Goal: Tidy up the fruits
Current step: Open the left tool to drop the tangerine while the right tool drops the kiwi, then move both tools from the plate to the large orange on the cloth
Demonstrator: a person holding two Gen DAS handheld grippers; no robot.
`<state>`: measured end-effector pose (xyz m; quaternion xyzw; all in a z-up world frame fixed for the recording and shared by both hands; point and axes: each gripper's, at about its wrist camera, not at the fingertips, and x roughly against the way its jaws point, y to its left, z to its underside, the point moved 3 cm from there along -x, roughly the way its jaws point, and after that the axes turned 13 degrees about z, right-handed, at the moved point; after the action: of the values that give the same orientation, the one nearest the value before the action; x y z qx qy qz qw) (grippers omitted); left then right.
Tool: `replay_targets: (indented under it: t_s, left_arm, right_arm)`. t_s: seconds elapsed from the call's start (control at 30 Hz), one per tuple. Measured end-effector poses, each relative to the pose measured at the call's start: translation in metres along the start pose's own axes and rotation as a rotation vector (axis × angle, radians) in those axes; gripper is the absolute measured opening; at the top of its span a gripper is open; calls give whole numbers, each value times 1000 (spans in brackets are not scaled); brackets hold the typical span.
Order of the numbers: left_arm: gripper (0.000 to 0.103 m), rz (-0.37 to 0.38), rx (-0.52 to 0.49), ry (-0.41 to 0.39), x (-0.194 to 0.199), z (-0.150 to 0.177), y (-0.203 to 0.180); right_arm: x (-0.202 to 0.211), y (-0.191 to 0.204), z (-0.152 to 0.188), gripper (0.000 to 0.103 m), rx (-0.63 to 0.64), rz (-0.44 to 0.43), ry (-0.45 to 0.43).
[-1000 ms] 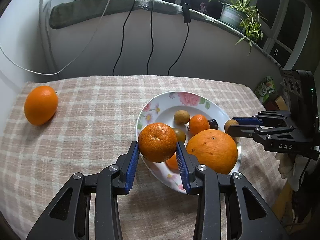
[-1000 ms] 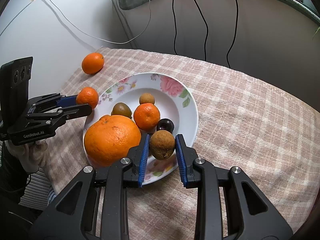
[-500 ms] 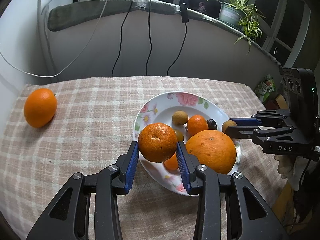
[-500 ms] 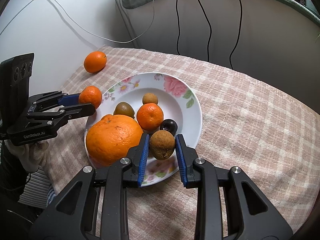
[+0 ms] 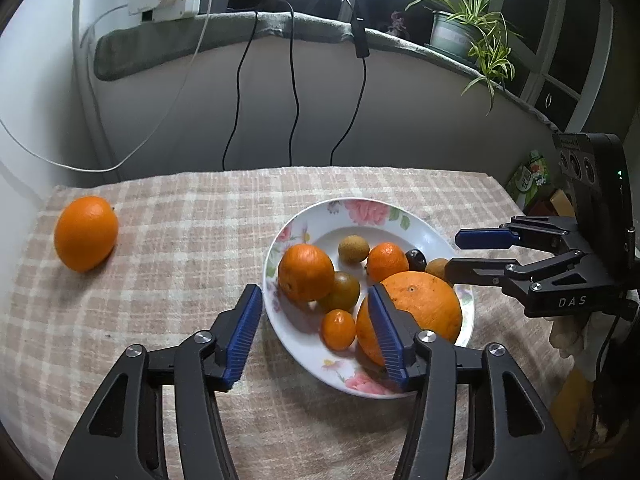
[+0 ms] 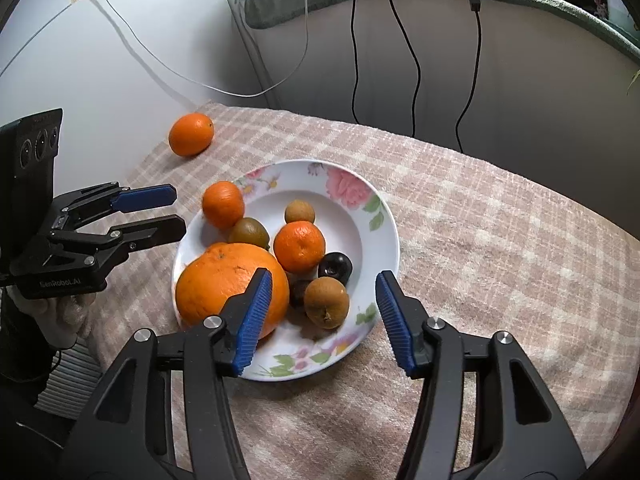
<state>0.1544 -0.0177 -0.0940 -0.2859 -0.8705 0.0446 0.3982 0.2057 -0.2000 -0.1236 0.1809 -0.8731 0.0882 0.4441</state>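
Observation:
A flowered white plate on the checked cloth holds a large orange, a mandarin and several smaller fruits. My left gripper hangs over the plate's near-left rim. Its jaws are opening, and the mandarin lies free in the plate below them, touching neither pad. My right gripper is over the plate's near edge, its jaws also opening. The brown fruit rests in the plate between and under them, untouched. A loose orange sits alone at the cloth's far left.
Black and white cables hang down the wall behind the table. A potted plant stands on the padded ledge. Each gripper shows in the other's view, the right gripper at the plate's right and the left gripper at its left.
Both grippers have opened. The left let go of the mandarin, which now lies at the plate's left side. The right let go of the brown fruit, now resting in the plate.

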Motion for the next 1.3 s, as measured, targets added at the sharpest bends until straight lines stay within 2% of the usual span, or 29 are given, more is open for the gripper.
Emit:
replay_targets:
  t_s: [0.07,0.1,0.27,0.57,0.8,1.3]
  left_arm:
    - [67,-6,0,-6,1,-1,0]
    - [68,-8,0,-10,2,-1,0]
    - [80,-34,-4,-21,6,-1,-1]
    - [80,-63,2,-37,13,-3,3]
    - [80,-89,-2,-63,23,-7,11]
    - [80,-130,31,-110,44,-13,50]
  right_arm:
    - [1,0,-2,67,0,2,-6]
    - [2,0,-3,70,-1,5,-11]
    - [5,2,-5,77,-2,8,-25]
    - [11,10,-18,84,-2,9,-50]
    - [14,20,-36,85,-11,-16,-73]
    - [-5,72,-78,86,57,-61,-77]
